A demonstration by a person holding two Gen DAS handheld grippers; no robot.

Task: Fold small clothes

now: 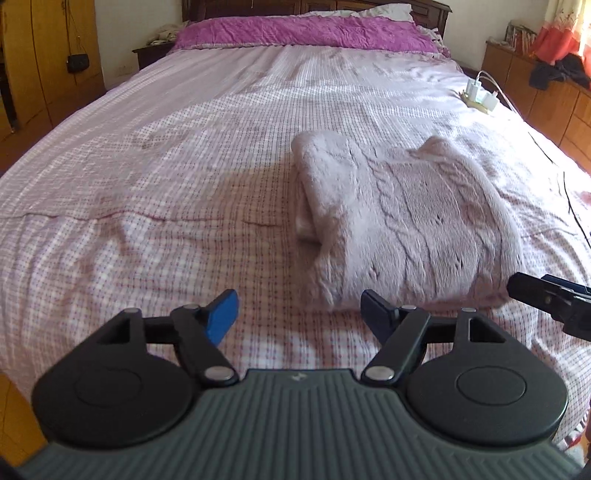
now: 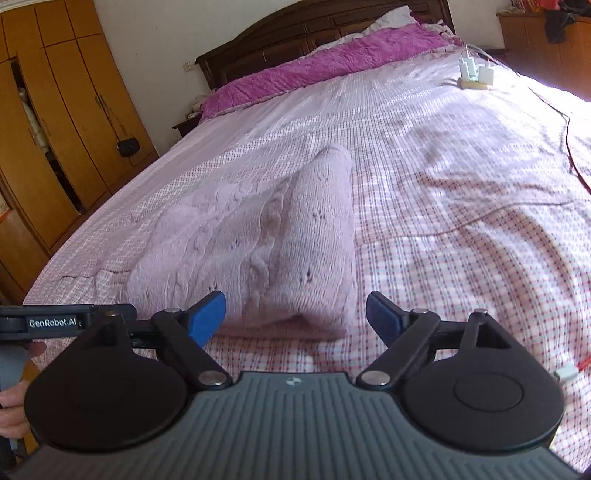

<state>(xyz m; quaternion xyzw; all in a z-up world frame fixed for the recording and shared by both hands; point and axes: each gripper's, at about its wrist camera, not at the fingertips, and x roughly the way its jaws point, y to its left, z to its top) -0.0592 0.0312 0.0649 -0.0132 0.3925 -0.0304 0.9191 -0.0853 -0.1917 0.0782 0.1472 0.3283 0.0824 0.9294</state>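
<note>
The folded pink knit sweater (image 1: 402, 218) lies on the checked bedspread (image 1: 147, 177), a thick bundle with cable pattern on top and its layers showing at the left end. The left gripper (image 1: 299, 314) hangs just short of the bundle's near edge, blue-padded fingers (image 1: 221, 317) spread wide with nothing between them. Over in the right wrist view, the right gripper (image 2: 295, 314) sits just as wide and empty, and the sweater's near end lies between and just beyond its fingertips; whether either pad touches the knit cannot be told.

No box or basket shows on the bed. A wooden wardrobe (image 2: 55, 122) stands at the left with one door ajar, pale cloth dimly visible in the gap. A small black bag (image 2: 128, 146) hangs against its front.

For writing, one label reads clearly: "GenRobot.AI" in white on the black body of the left gripper, seen at the left edge of the right wrist view, with part of a hand (image 2: 14, 402) below it. A power strip with white chargers (image 1: 480, 94) rests near the bed's far right side, cables trailing from it. A magenta pillow cover (image 1: 303, 33) lines the dark headboard (image 2: 332, 26).
</note>
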